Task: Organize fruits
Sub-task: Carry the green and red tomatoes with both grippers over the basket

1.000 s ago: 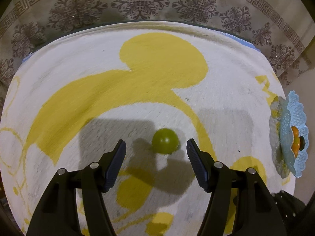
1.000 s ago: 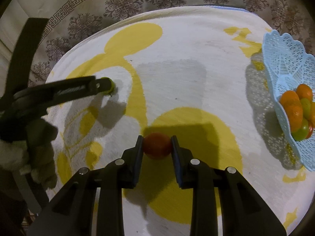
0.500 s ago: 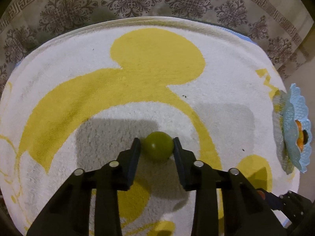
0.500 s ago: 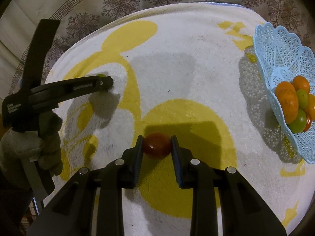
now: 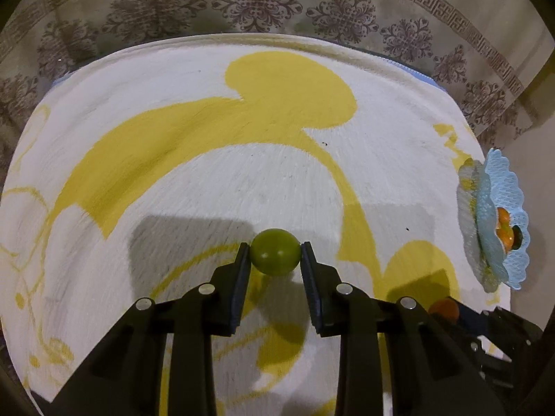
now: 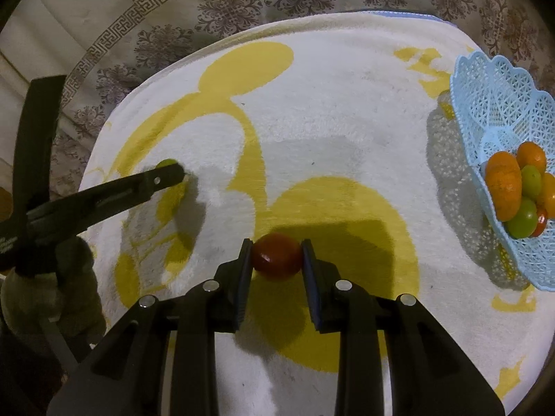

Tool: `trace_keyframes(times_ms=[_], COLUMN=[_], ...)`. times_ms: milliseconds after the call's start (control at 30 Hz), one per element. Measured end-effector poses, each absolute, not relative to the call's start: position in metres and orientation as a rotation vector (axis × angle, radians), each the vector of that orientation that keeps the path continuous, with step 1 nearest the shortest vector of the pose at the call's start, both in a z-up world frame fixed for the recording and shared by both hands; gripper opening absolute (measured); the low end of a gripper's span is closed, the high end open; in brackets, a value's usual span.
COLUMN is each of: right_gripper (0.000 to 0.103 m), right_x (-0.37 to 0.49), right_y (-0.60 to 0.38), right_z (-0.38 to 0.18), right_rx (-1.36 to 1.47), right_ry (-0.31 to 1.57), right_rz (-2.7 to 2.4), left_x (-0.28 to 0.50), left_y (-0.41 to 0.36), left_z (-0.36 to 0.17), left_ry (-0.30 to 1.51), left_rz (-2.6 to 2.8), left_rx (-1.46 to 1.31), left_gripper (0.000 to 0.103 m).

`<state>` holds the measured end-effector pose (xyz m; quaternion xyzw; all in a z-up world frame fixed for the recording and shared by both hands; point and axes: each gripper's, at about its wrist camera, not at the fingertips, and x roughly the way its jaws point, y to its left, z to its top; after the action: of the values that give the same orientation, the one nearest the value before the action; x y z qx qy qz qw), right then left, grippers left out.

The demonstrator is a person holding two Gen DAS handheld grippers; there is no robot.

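Note:
My left gripper [image 5: 275,253] is shut on a round green fruit [image 5: 275,251] and holds it a little above the white and yellow towel [image 5: 242,173]. My right gripper [image 6: 276,256] is shut on a red fruit [image 6: 276,256] above the towel [image 6: 347,138]. A light blue lattice basket [image 6: 499,114] at the right holds several orange, green and red fruits [image 6: 503,190]. The basket shows edge-on at the far right of the left wrist view [image 5: 503,215]. The left gripper shows in the right wrist view [image 6: 166,176] at the left, with the green fruit mostly hidden behind its finger.
The towel covers a round table whose edge drops to a patterned cloth [image 5: 260,3] behind. The right gripper and its red fruit [image 5: 444,308] show at the lower right of the left wrist view. A gloved hand [image 6: 41,287] holds the left gripper.
My left gripper closed on the green fruit and lifted it off the towel. My right gripper kept its hold on the red fruit and moved slightly toward the basket.

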<state>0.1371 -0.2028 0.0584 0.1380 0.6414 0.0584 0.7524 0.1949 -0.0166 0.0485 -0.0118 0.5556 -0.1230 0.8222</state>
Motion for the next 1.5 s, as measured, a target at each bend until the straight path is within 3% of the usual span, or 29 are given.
trace_keyframes(times_ms=[733,1500], right_gripper=[0.028,0.028], right_x=[0.09,0.057], right_y=[-0.265,-0.354], right_z=[0.123,0.164], right_rx=[0.303,0.356], right_ry=[1.334,1.236], right_rz=[0.183,0.135], left_x=[0.092,0.048], left_y=[-0.067,-0.171], left_z=[0.119,0.143], left_ry=[1.092,1.019], left_rz=[-0.25,-0.326], left_rx=[-0.036,0.065], left_gripper=[0.03,0.03])
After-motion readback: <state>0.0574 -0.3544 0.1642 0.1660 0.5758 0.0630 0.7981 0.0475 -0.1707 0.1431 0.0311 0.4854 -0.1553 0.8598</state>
